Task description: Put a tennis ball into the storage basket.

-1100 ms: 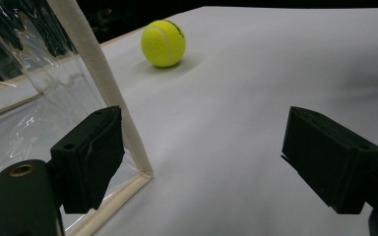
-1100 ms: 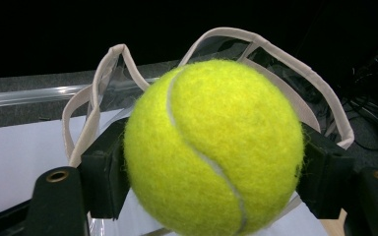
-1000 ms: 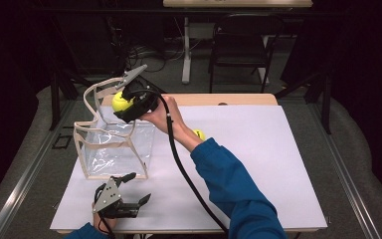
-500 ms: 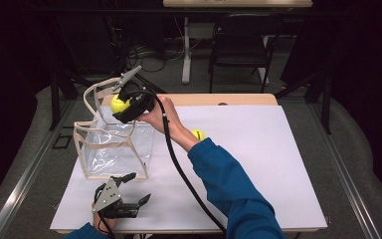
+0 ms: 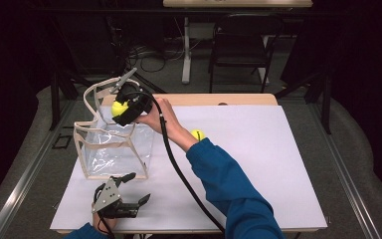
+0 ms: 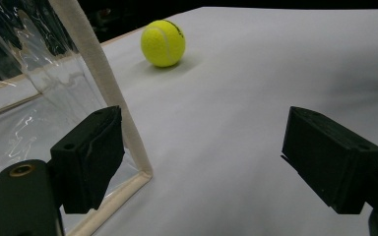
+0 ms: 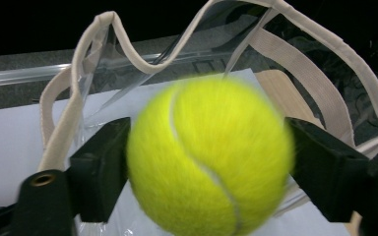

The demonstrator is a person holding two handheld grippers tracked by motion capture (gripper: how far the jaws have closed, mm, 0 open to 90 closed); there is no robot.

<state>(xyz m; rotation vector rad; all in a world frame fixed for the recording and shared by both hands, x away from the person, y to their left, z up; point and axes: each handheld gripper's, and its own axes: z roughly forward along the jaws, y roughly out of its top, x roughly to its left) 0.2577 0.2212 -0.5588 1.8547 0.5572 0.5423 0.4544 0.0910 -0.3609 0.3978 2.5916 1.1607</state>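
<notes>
Above the clear bag (image 5: 112,149) at the table's (image 5: 258,164) left side, the right claw (image 5: 121,107) grips a tennis ball (image 7: 209,157) between its jaws. Near the front edge, the left claw (image 5: 132,189) rests wide open, holding nothing; a second ball (image 6: 163,43) lies beyond it.

Your table (image 5: 258,164) is lit evenly from above and reads pale and bright, while the room around it falls away into near black. Shadows on it are soft and faint; the tennis ball (image 6: 163,43) in your left gripper view casts only a weak smudge to its right. The clear bag (image 5: 112,149) throws small white glints off its creased plastic. In your right gripper view the held ball (image 7: 209,157) sits so close that its fuzz and edges blur. The high view is slightly soft and grainy, with dark corners.
</notes>
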